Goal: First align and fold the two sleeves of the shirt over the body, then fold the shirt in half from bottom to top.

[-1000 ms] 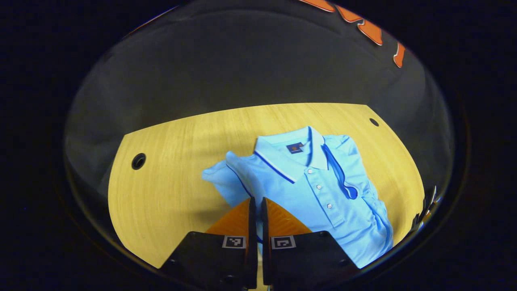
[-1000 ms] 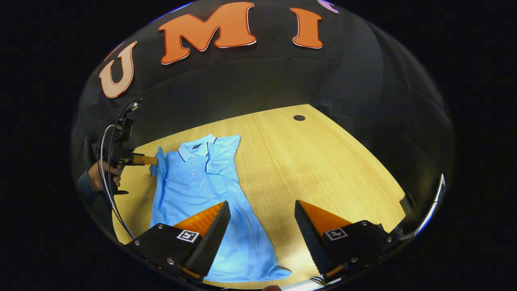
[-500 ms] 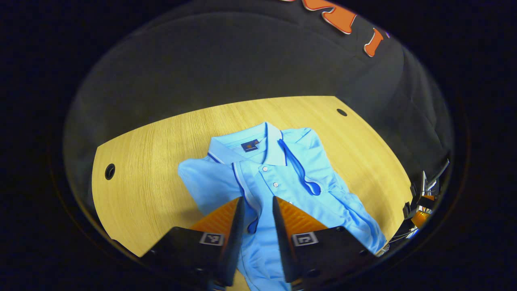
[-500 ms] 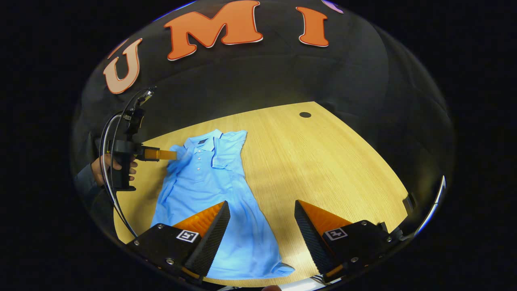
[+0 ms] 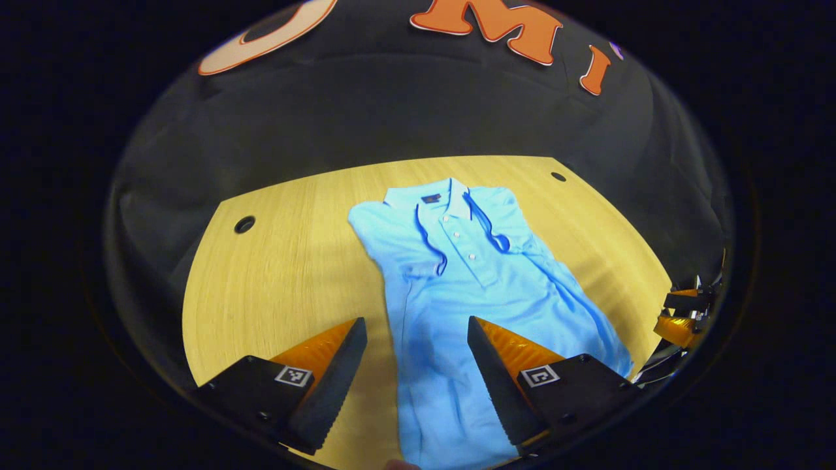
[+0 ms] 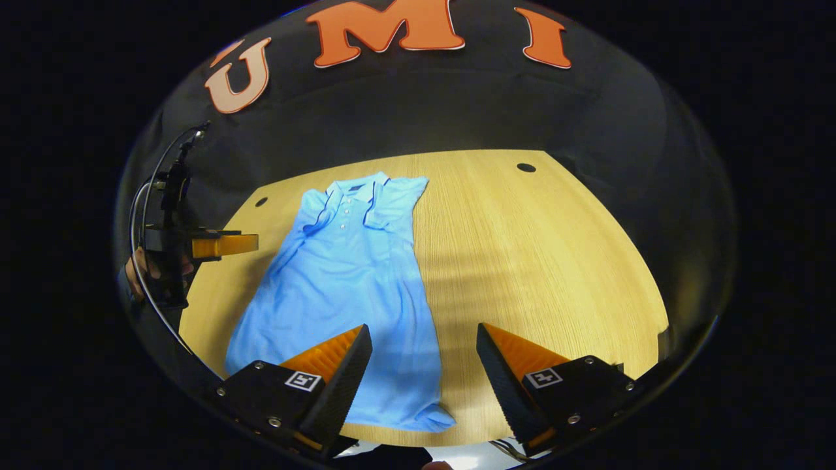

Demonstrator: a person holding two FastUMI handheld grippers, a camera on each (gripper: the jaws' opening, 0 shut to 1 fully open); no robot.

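Observation:
A light blue polo shirt [image 5: 483,287] lies flat, front up, on the wooden table [image 5: 281,281], collar at the far end. Both short sleeves are folded in over the chest: one sleeve [image 5: 401,241] on the left, the other sleeve [image 5: 506,219] on the right. My left gripper [image 5: 416,324] is open above the shirt's lower body and holds nothing. In the right gripper view the shirt [image 6: 346,274] runs from the far collar to the near hem. My right gripper [image 6: 423,329] is open above the hem's right corner. The left gripper [image 6: 222,245] hovers beside the shirt's left edge.
The table has a round cable hole [image 5: 245,224] at the far left and another hole [image 6: 526,168] at the far right. Bare wood [image 6: 535,261] stretches to the right of the shirt. A hand [image 6: 134,277] with cables holds the left gripper. Black cloth walls the booth.
My left gripper, shut on the left sleeve a second ago, laid it over the chest, opened and pulled back toward the hem. My right gripper stayed open and backed off slightly.

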